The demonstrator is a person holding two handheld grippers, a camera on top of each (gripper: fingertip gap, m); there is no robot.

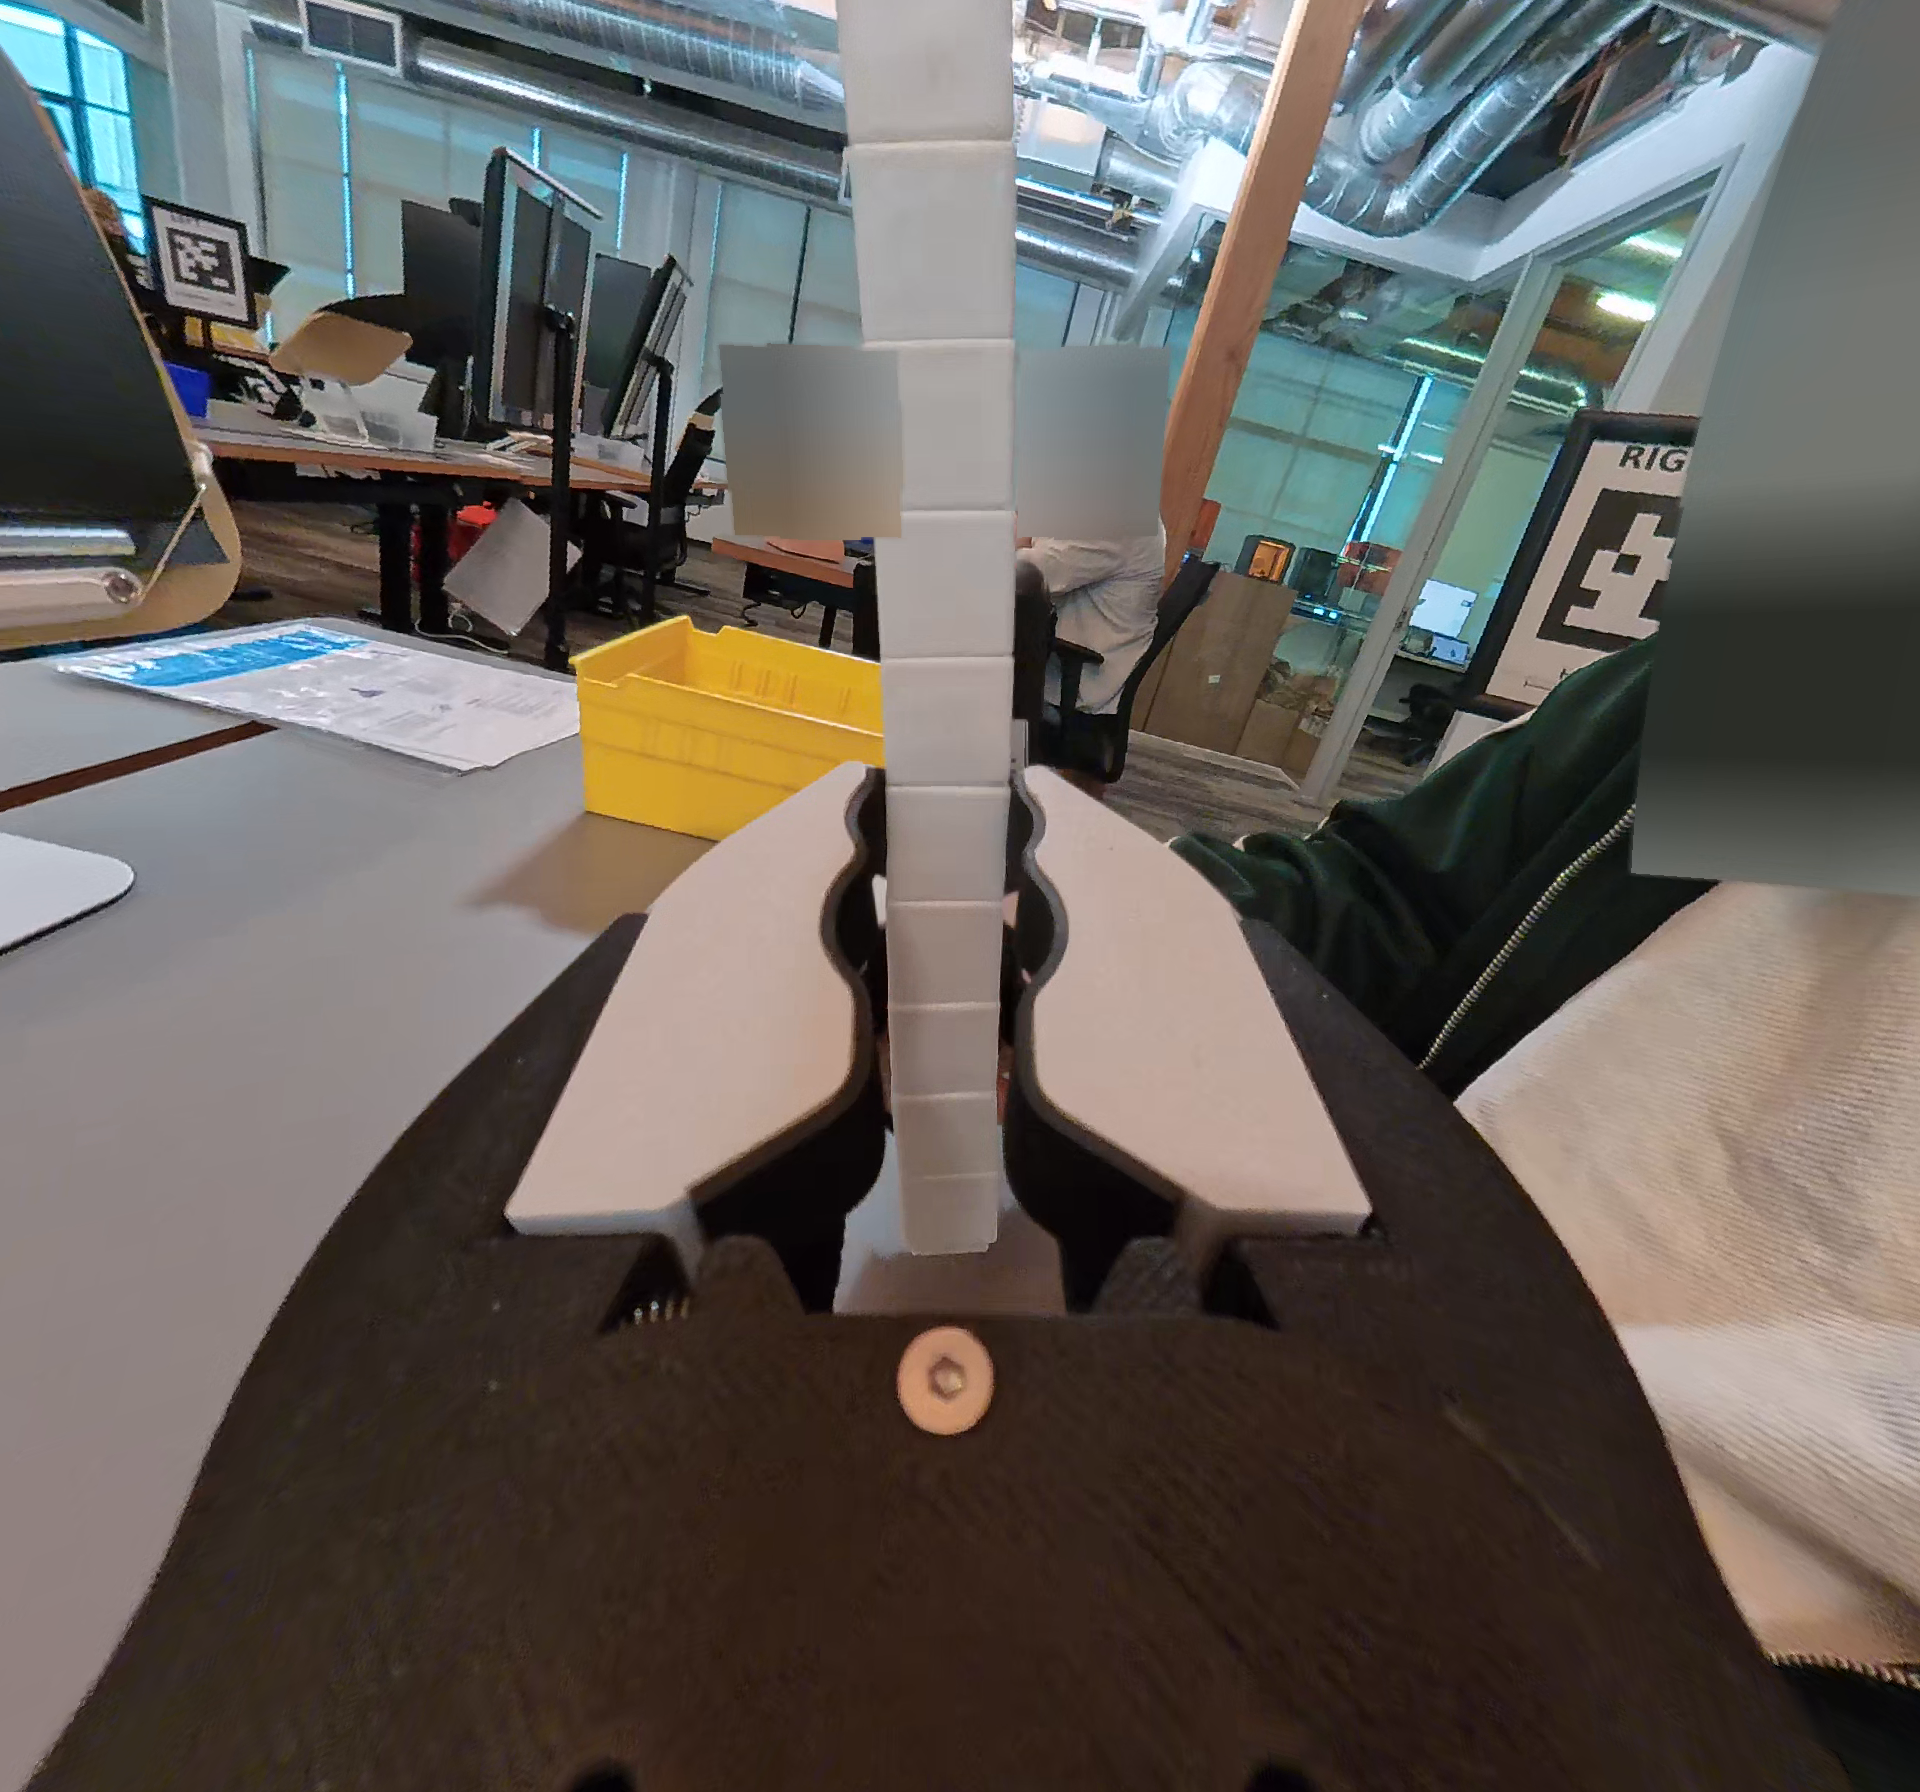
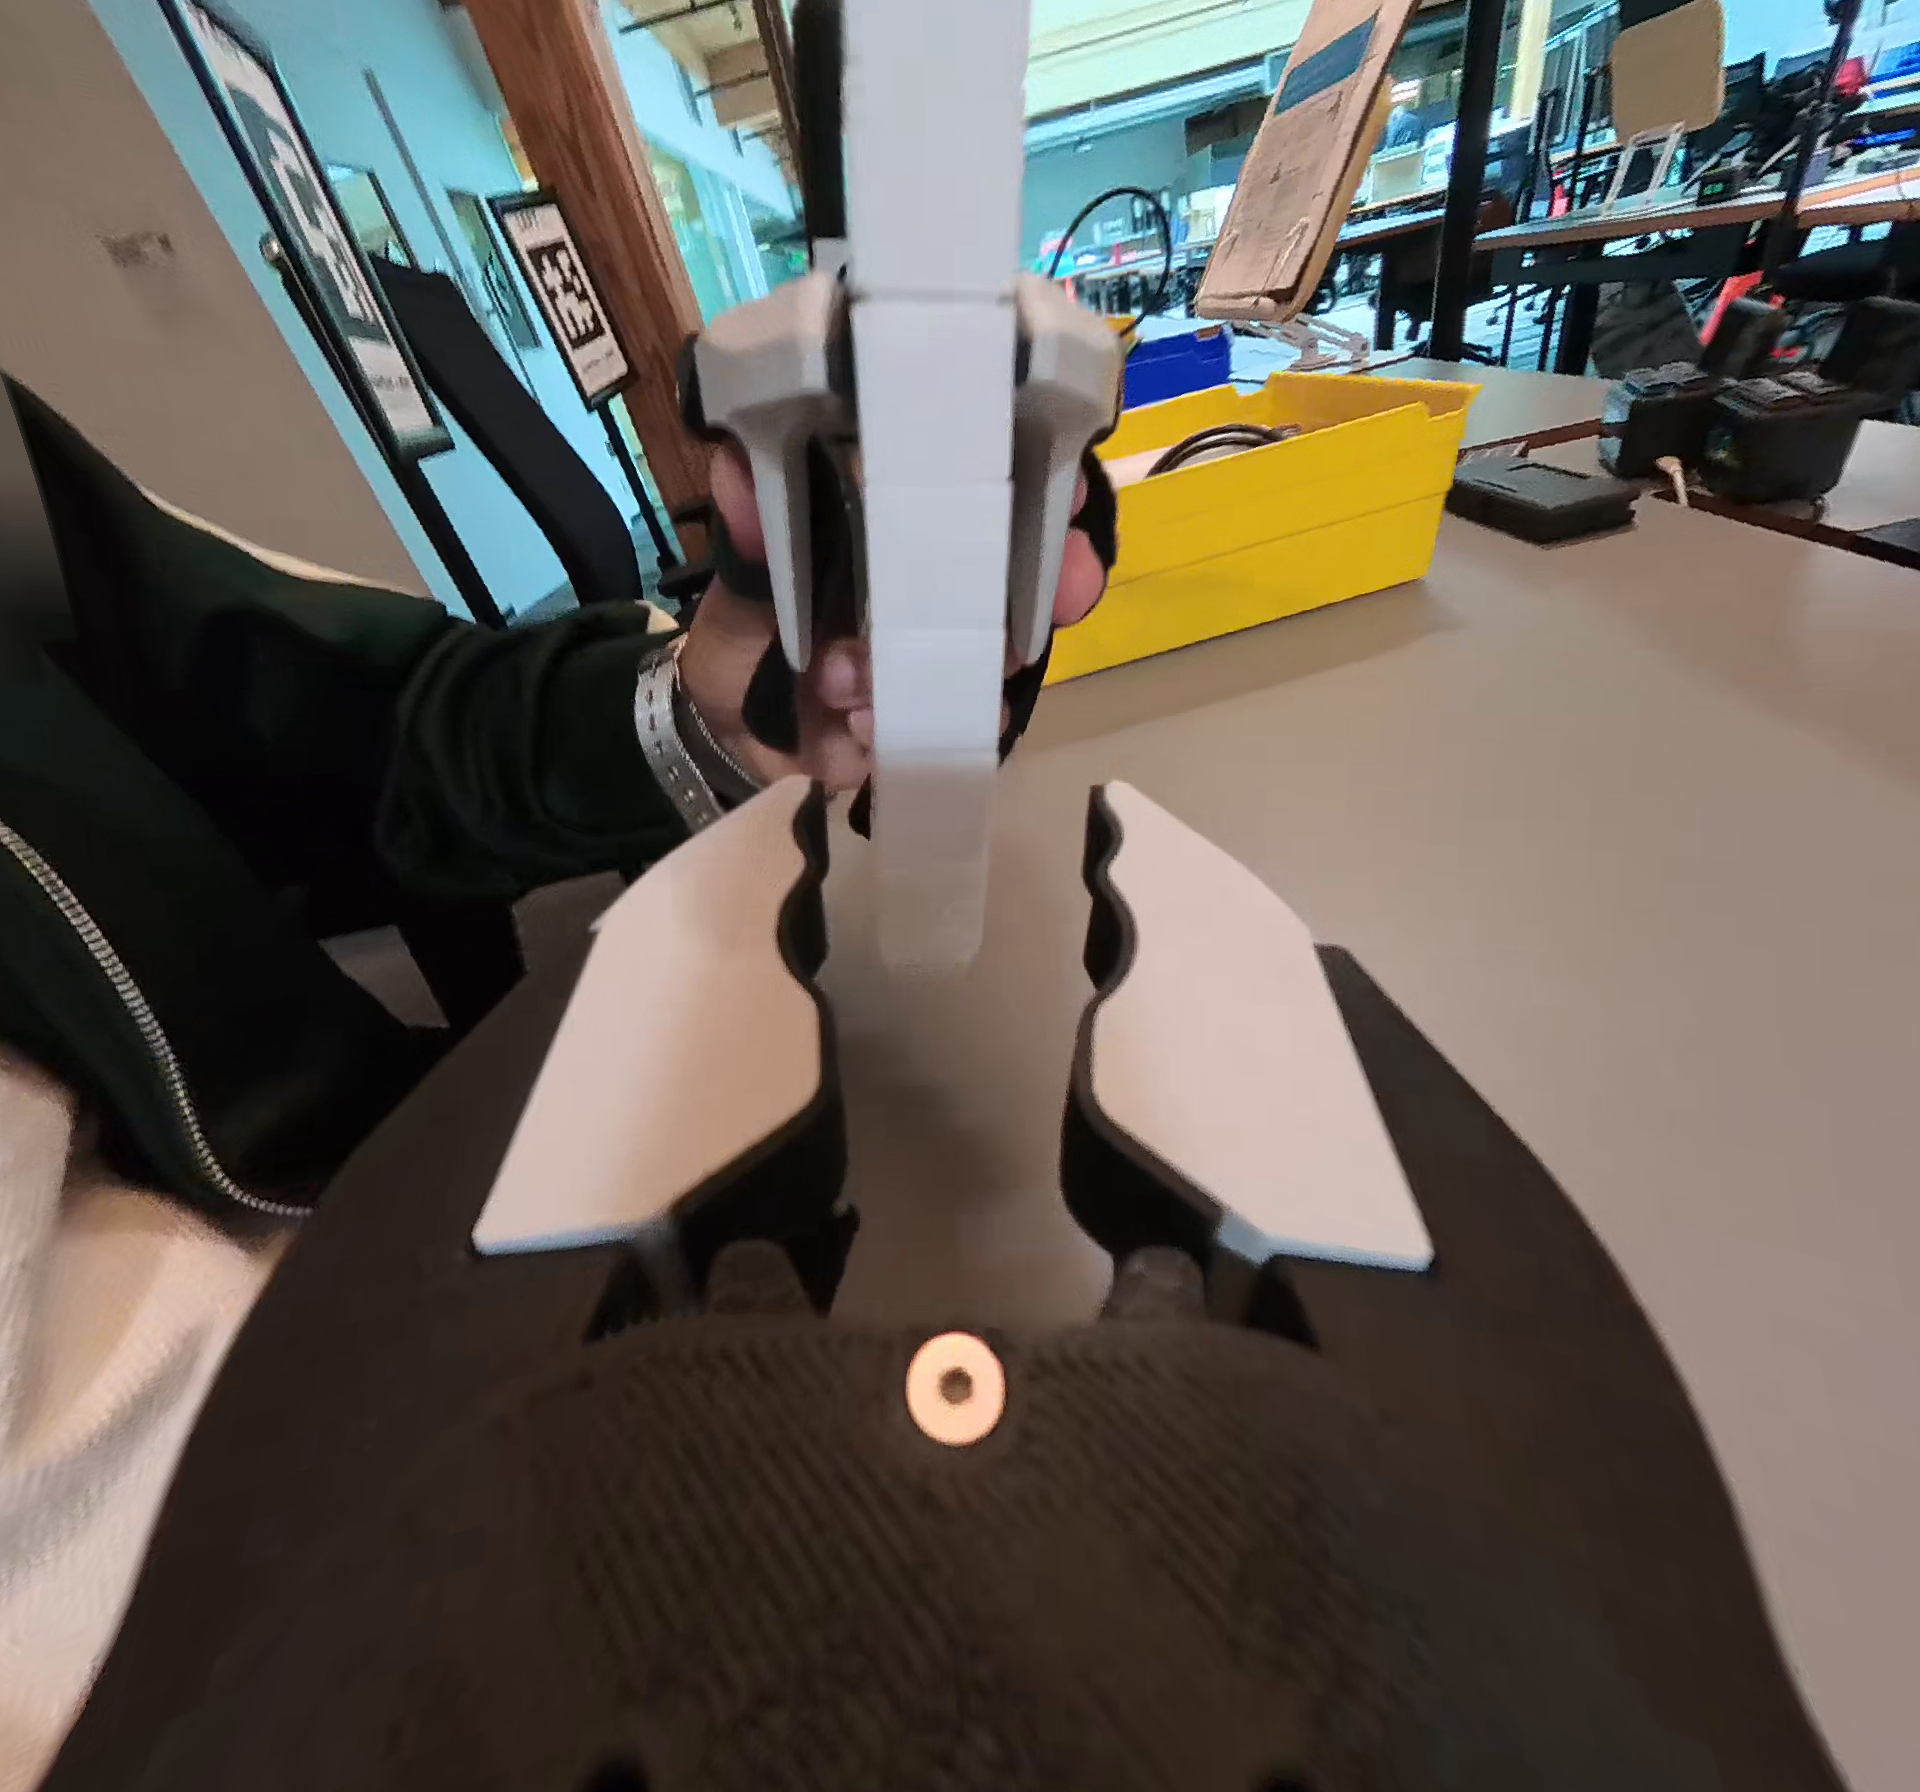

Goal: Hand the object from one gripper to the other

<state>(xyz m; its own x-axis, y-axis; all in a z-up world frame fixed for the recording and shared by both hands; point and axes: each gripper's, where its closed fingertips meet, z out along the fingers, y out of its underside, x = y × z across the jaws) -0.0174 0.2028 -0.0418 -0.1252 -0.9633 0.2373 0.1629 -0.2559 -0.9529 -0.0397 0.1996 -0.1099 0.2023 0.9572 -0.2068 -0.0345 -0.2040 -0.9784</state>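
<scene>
A long white bar (image 1: 940, 495) made of several block-like segments stands upright in my left gripper (image 1: 945, 786), which is shut on its lower part. In the right wrist view the same bar (image 2: 935, 495) points toward me, held by the left gripper (image 2: 925, 303) in a person's hand. My right gripper (image 2: 956, 792) is open. The bar's near end lies between its fingertips, with a gap on each side, touching neither finger (image 2: 1195, 1015).
A yellow bin (image 1: 717, 734) sits on the grey table (image 1: 260, 1015); it also shows in the right wrist view (image 2: 1278, 495). Printed sheets (image 1: 343, 693) lie far left. A dark green sleeve (image 2: 416, 724) is at left. Black devices (image 2: 1714, 433) stand far right. Some 7 centimeters of space lies between my two pairs of fingers.
</scene>
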